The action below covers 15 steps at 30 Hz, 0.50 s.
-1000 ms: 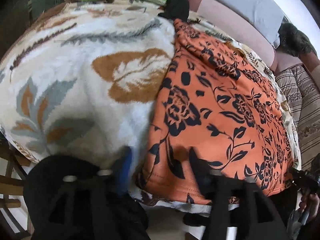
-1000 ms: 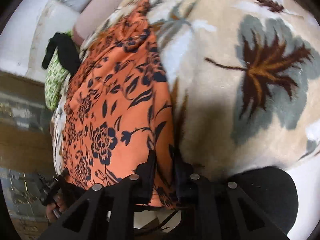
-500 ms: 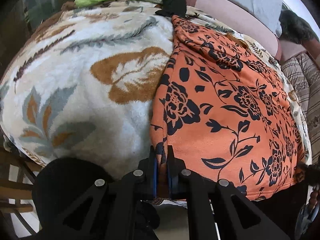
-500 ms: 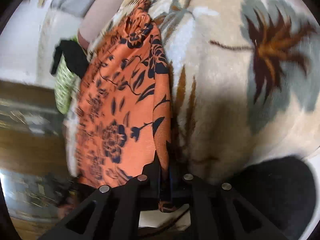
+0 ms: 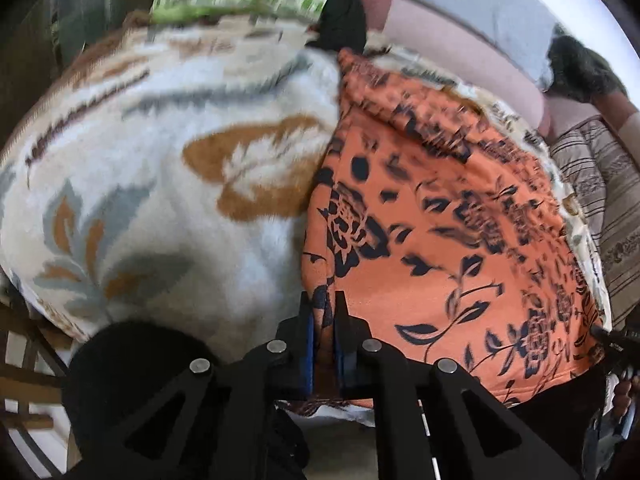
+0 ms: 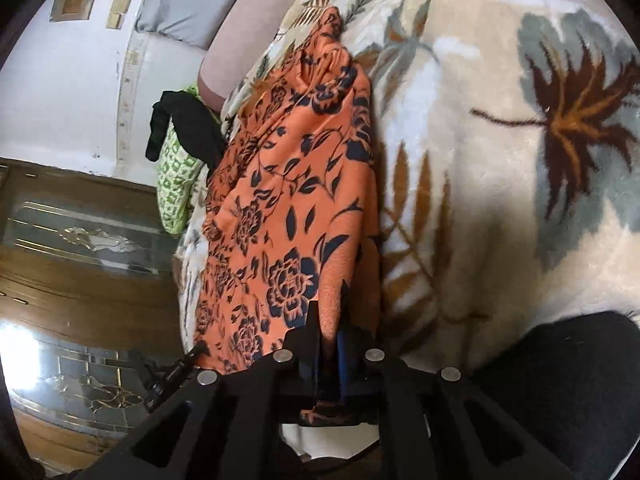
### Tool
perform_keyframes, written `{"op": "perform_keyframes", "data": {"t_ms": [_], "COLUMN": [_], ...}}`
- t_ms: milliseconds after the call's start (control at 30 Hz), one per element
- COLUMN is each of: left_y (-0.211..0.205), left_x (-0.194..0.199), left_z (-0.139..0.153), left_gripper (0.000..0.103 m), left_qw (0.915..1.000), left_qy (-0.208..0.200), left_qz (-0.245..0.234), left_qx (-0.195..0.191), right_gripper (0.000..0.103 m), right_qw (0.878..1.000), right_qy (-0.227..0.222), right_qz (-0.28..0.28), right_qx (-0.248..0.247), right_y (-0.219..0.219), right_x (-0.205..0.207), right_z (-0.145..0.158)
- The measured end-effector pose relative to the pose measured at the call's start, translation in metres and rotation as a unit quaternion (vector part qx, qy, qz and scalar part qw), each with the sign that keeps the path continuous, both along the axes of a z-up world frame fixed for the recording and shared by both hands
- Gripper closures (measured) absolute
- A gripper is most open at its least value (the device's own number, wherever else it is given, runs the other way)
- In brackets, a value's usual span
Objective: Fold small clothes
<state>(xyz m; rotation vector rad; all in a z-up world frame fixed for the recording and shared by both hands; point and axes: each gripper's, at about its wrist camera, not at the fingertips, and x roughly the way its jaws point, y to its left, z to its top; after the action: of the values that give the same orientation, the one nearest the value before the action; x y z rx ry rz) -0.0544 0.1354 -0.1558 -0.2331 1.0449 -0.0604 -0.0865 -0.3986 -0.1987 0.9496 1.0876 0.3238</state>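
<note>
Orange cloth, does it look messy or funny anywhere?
A little. The orange cloth lies mostly flat on the blanket, but its far end is bunched into wrinkles. Both grippers, left and right, pinch its near corners.

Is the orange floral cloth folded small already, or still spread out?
Spread: the orange floral cloth lies long and flat across the leaf-print blanket, no compact fold.

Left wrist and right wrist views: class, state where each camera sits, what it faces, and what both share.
Left wrist: on the left tool, facing down its fingers at the orange floral garment; the tool is shut on its near corner.
Right wrist: on the right tool, shut on the garment's other near corner.
Shared: the garment, leaf-print blanket, green patterned cloth.
</note>
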Motion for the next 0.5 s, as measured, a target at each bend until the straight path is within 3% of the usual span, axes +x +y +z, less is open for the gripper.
{"op": "perform_keyframes", "data": {"t_ms": [100,133,167,200,233,267,300,367,400,433,500], "left_y": [0.001,0.001,0.000,-0.002,-0.005,-0.009,-0.009,-0.004,0.000,0.004,0.012], "left_x": [0.002,0.002,0.002,0.002,0.003,0.004,0.004,0.004,0.004,0.002,0.000], "left_z": [-0.006,-0.006,-0.006,-0.006,-0.008,-0.008,-0.007,-0.003,0.000,0.003,0.016], "left_gripper": [0.078,0.058,0.053,0.053,0.060,0.089,0.094,0.096,0.096,0.096,0.097], "left_qw": [0.9998,0.9998,0.9997,0.9997,0.9999,0.9998,0.9996,0.9997,0.9997,0.9995,0.9986], "left_qy": [0.013,0.012,0.008,0.006,0.010,0.012,0.010,0.011,0.009,0.007,-0.010], "left_qz": [0.005,0.001,0.000,-0.001,-0.008,-0.013,-0.020,-0.019,-0.014,-0.009,-0.003], "left_qx": [-0.013,-0.017,-0.023,-0.022,-0.010,0.011,0.015,-0.004,-0.017,-0.030,-0.053], "right_gripper": [0.093,0.090,0.077,0.071,0.066,0.066,0.066,0.072,0.080,0.097,0.096], "right_qw": [1.000,1.000,1.000,1.000,1.000,1.000,1.000,0.999,0.999,0.999,1.000], "right_qy": [0.027,0.024,0.022,0.019,0.017,0.019,0.022,0.021,0.023,0.024,0.015], "right_qz": [-0.001,0.001,0.005,0.007,0.010,0.015,0.017,0.024,0.024,0.020,0.005], "right_qx": [0.008,0.003,0.002,0.007,0.009,0.007,0.001,-0.005,-0.006,0.003,0.023], "right_y": [-0.003,-0.002,-0.001,0.000,0.001,0.002,0.007,0.008,0.006,0.004,0.000], "right_x": [0.001,0.002,0.003,0.006,0.007,0.010,0.013,0.014,0.013,0.013,0.009], "right_z": [-0.014,-0.013,-0.012,-0.013,-0.014,-0.015,-0.015,-0.012,-0.012,-0.011,-0.005]}}
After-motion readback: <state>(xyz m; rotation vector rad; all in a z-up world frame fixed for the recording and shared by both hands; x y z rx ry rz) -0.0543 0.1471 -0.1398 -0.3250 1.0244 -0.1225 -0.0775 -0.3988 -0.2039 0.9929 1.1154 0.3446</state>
